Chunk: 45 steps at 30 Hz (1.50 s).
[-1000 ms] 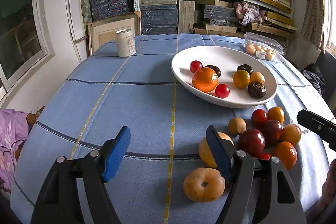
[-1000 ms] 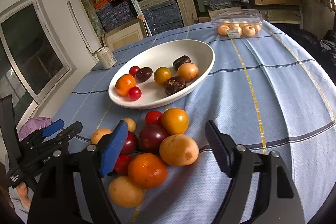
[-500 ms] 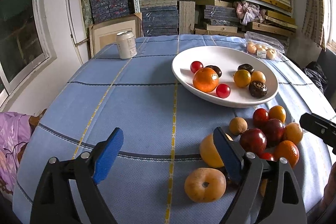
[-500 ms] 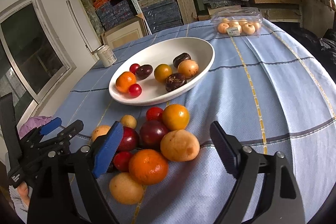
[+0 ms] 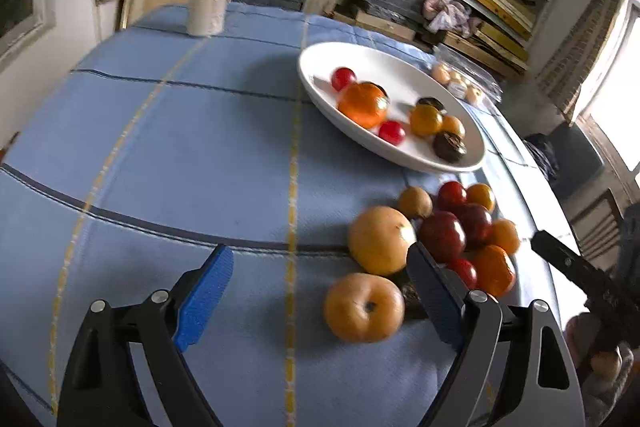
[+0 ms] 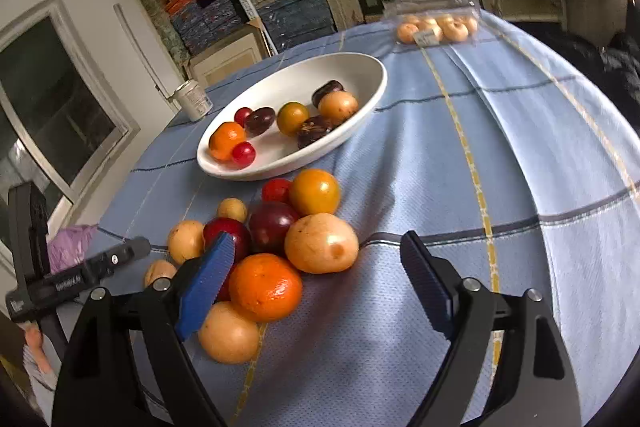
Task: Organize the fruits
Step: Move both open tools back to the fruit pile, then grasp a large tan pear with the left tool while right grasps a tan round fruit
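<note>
here we hold both hand-held grippers with jaws apart and empty: left hand-held gripper (image 5: 320, 287), right hand-held gripper (image 6: 316, 275). loose fruit pile (image 6: 280, 235) lies on the desk (image 5: 180, 147) beside the white bowl (image 6: 360, 67).

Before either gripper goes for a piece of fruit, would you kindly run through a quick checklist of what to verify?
1. Left gripper open, nothing between its pads: ok.
2. Right gripper open, nothing gripped: ok.
3. White oval dish has bare room for more fruit: ok.
4. Loose fruit pile on the blue tablecloth within view of both grippers: ok.
5. Yellow-orange fruit nearest the left gripper centred between its pads: not ok, it sits toward the right pad.
6. Grippers clear of each other: ok.
</note>
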Tool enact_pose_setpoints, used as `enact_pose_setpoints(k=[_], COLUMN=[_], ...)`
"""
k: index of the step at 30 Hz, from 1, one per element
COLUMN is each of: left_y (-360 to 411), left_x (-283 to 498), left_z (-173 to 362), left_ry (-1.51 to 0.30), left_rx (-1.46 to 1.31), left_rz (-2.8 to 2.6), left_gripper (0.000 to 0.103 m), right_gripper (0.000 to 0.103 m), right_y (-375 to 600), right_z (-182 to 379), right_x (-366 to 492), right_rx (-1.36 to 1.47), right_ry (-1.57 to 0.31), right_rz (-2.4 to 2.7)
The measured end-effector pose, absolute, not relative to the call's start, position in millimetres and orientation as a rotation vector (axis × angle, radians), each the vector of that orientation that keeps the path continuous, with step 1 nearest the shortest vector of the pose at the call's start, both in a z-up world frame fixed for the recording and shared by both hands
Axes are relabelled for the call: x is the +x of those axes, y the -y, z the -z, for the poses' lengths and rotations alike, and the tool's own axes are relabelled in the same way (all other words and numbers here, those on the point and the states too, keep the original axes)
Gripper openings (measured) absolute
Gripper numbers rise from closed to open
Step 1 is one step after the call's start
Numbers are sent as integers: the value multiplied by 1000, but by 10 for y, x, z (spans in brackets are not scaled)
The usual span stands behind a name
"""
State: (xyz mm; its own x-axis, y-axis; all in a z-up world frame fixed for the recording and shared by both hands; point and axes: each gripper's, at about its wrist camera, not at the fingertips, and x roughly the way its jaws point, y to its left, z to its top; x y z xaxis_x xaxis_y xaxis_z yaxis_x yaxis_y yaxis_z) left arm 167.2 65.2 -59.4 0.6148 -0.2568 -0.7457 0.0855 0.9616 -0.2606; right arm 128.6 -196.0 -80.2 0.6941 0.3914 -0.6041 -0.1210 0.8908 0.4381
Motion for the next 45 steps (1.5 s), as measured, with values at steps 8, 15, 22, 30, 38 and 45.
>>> enact_pose_setpoints(k=[8,15,22,30,38,45], left_y=[-568,-429,-307,-208,-62,-151], left_x=[1861,2007,2036,2021,2059,2022], left_z=[631,618,685,722,788,773], left_ry=[-920,-952,-989,-999,-1011,-979], left_rx=[-210,-222,-188,-121,-40,-14], left_rz=[196,271,289,263,251,193], left_gripper=[89,89,89,82,49,47], right_gripper=[83,83,83,84,85,85], right_y=[1986,2101,2142,2201,2263,2246], right_z=[784,854,914,925,966,955], right_x=[1286,1380,1416,1426,1442,1436], right_rx=[398,496,545,585,623,595], right_ry=[-760,-808,-837,-835,-849,-848], right_rz=[-299,-292,-296,-283,-278,-274])
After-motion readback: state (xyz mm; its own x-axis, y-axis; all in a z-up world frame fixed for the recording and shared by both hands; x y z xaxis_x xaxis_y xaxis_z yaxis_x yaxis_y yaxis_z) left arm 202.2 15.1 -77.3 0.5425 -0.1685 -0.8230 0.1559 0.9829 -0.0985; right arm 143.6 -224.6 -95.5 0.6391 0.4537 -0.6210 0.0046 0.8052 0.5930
